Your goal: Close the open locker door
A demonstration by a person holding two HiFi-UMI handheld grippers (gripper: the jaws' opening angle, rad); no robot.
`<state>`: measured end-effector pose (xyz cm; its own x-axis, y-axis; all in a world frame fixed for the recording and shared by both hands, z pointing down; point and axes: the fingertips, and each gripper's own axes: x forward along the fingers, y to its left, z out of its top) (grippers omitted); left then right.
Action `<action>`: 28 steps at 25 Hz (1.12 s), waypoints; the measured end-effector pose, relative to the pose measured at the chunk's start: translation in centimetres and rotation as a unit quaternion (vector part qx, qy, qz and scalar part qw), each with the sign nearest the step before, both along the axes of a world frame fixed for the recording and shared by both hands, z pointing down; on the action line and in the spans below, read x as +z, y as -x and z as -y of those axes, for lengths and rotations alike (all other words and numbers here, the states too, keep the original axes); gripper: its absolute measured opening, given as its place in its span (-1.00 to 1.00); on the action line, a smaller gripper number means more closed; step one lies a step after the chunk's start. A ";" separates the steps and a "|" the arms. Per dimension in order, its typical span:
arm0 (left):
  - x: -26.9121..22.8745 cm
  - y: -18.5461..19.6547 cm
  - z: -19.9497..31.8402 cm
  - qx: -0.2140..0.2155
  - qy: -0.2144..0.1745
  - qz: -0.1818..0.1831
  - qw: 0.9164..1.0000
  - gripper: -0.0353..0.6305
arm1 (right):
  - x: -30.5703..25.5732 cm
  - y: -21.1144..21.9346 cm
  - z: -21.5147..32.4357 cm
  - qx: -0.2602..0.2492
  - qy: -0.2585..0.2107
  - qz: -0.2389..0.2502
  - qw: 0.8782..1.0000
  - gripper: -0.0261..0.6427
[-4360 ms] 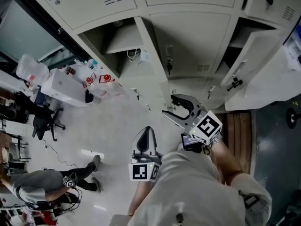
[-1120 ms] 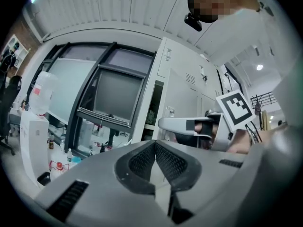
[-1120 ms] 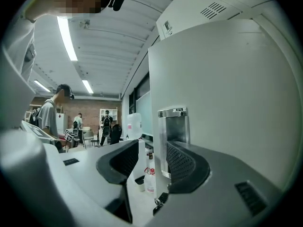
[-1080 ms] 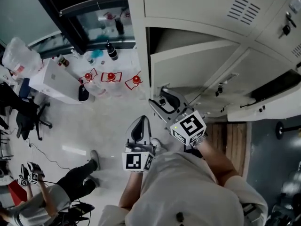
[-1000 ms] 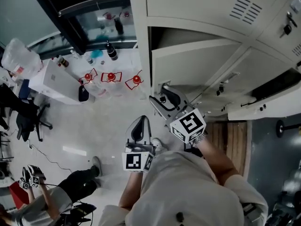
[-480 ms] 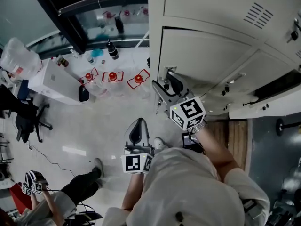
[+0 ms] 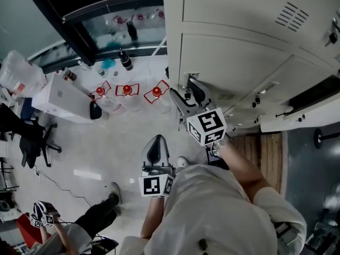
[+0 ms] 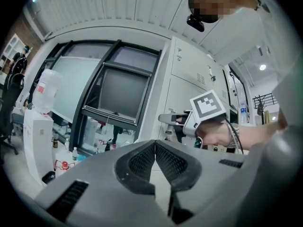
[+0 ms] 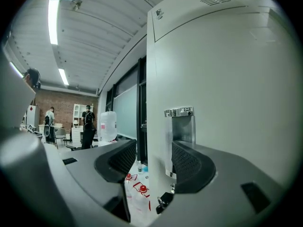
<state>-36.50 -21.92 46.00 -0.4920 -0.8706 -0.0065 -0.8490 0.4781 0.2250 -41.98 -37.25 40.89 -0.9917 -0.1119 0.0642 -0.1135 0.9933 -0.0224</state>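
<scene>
The pale grey locker door [image 7: 228,62] at the left end of the locker bank lies flush with its frame. In the right gripper view this door [image 9: 227,70] fills the right side, with its chrome recessed handle [image 9: 182,126] beside the right jaw. My right gripper [image 7: 187,93] is up against the door's left edge by the handle. Its jaws are opening and the right gripper [image 9: 154,148] has nothing pressed between the pads. My left gripper [image 7: 155,141] hangs lower over the floor, away from the lockers. The left gripper [image 8: 155,143] is shut and empty.
Another locker door [image 7: 297,116] stands open at the right. Red-capped bottles [image 7: 127,89] sit on the floor left of the lockers, by a white cabinet [image 7: 64,97] and a black window frame [image 7: 79,36]. A person [image 7: 90,222] is at lower left. Wooden flooring [image 7: 268,153] lies at the right.
The locker door has swung from ajar, with its dark inside showing, to flush with the frame. My right gripper went with it towards the lockers. The left gripper barely moved.
</scene>
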 end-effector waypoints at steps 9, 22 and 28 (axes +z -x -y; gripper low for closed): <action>0.0 0.3 0.5 0.009 0.002 0.007 1.000 -0.87 | 0.1 0.3 0.2 0.022 -0.009 -0.006 1.000 -0.22; 0.2 -0.5 0.9 0.015 0.004 0.004 1.000 -0.87 | -0.8 -3.5 -1.9 -0.013 -0.018 0.007 1.000 -0.17; 0.0 -0.8 0.7 0.005 0.009 0.008 1.000 -0.87 | 0.0 -6.8 -4.3 -0.067 0.013 0.017 0.998 -0.45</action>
